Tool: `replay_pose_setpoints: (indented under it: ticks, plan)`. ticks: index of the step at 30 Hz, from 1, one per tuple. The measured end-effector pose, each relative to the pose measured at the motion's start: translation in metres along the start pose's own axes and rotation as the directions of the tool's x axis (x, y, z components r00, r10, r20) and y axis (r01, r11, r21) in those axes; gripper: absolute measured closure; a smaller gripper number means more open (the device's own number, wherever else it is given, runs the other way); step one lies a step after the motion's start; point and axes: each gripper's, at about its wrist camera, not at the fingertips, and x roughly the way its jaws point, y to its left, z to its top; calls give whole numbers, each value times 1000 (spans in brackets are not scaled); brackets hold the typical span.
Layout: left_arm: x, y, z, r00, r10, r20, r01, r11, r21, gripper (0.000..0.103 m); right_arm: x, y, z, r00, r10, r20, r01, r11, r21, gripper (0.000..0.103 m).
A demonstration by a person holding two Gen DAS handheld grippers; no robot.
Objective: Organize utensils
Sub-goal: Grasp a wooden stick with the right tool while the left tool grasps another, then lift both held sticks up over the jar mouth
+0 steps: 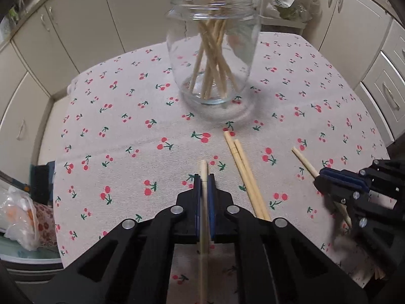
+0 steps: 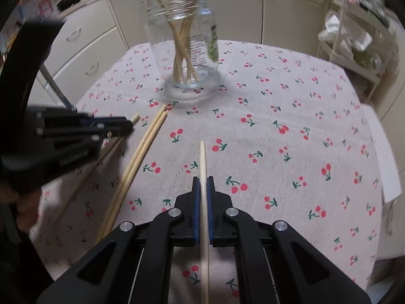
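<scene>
A clear glass jar (image 1: 214,50) holding several wooden chopsticks stands at the far middle of the table; it also shows in the right wrist view (image 2: 184,45). My left gripper (image 1: 204,179) is shut on one chopstick (image 1: 203,172) that runs along its fingers, above the cloth. My right gripper (image 2: 203,181) is shut on another chopstick (image 2: 202,157), also above the cloth. In the left wrist view the right gripper (image 1: 319,176) shows at the right with its chopstick (image 1: 303,160). Two loose chopsticks (image 1: 243,167) lie side by side between the grippers, also in the right wrist view (image 2: 141,149).
The table has a cherry-print cloth (image 1: 126,131). Cream cabinets (image 1: 76,25) surround it. A plastic bag (image 1: 20,207) sits low at the left. A white wire rack (image 2: 354,38) with bags stands at the right.
</scene>
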Motion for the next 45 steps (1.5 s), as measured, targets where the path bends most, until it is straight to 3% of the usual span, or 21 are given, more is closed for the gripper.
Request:
replay_pose_setpoints:
  ticks: [3, 5, 7, 11, 17, 22, 23, 34, 38, 45]
  plan:
    - [-12, 0, -4, 998, -31, 58, 34, 998, -46, 98, 0, -12, 0, 998, 62, 8, -62, 995, 77, 97]
    - [-26, 3, -2, 988, -75, 136, 85, 994, -69, 98, 0, -14, 0, 997, 76, 14, -77, 992, 97, 97]
    - [-47, 7, 2, 967, -99, 235, 121, 989, -83, 98, 0, -14, -1, 997, 79, 18, -81, 991, 103, 97]
    - [-86, 18, 16, 896, -135, 423, 206, 970, -128, 98, 1, -14, -1, 996, 90, 24, -92, 989, 118, 97]
    - [-123, 28, 46, 798, -116, 592, 260, 952, -164, 98, 0, -17, -1, 994, 105, 27, -108, 985, 135, 97]
    - [-144, 30, 72, 723, -74, 686, 270, 946, -182, 98, 0, -18, -1, 993, 111, 32, -114, 984, 140, 97]
    - [-147, 30, 79, 702, -50, 711, 263, 945, -193, 98, 0, -18, -1, 993, 111, 33, -115, 984, 139, 97]
    - [-151, 30, 136, 560, 108, 821, 233, 931, -281, 98, 0, -16, 0, 994, 101, 45, -106, 987, 120, 97]
    - [-147, 23, 147, 526, 143, 839, 206, 935, -288, 98, 0, -16, 1, 993, 109, 46, -114, 985, 128, 97]
    - [-129, 20, 155, 523, 168, 835, 177, 938, -299, 98, 0, -17, 1, 992, 117, 44, -122, 982, 141, 97]
